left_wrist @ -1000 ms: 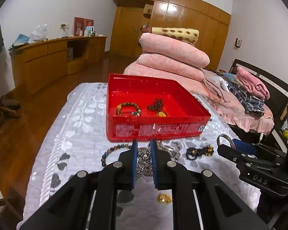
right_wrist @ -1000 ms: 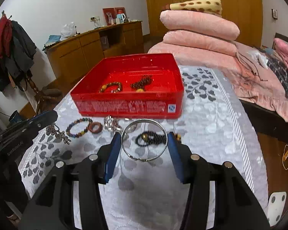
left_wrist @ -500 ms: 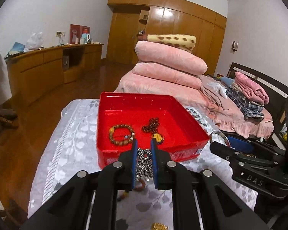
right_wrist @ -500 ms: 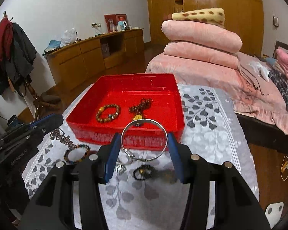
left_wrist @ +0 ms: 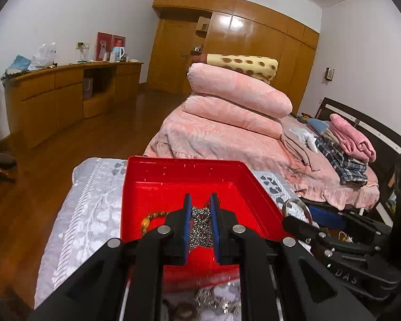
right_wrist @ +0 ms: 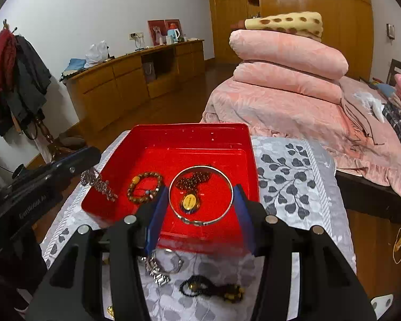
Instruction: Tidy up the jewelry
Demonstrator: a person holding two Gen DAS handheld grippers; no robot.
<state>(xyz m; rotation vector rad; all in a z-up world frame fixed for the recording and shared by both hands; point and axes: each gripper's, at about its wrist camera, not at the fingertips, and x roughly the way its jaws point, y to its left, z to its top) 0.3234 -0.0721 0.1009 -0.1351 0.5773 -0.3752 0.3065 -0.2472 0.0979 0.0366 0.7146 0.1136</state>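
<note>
On the near part of the leaf-print cloth (right_wrist: pixel 294 176), short of the red tray (right_wrist: pixel 222 144), lie a silver watch (right_wrist: pixel 157 270) and a black bead string with gold beads (right_wrist: pixel 211 290), close to each other near the cloth's near edge.

The right gripper (right_wrist: pixel 201 208) has its jaws spread wide and pressed on the two sides of a silver bangle (right_wrist: pixel 200 195), which it holds level above the tray's near half. The left gripper (left_wrist: pixel 200 224) has its jaws nearly together, pinching a bunch of silver chain (left_wrist: pixel 200 227) over the tray's near left part; from the right wrist camera the chain dangles over the tray's left rim.

Inside the tray, a brown bead bracelet (right_wrist: pixel 144 191) lies toward the near left, and a dark bead strand with a yellow oval pendant (right_wrist: pixel 189 202) lies beside it near the middle. The tray's far half shows bare red floor.

Past the cloth's far edge, folded pink quilts (right_wrist: pixel 286 61) are stacked on a bed.
</note>
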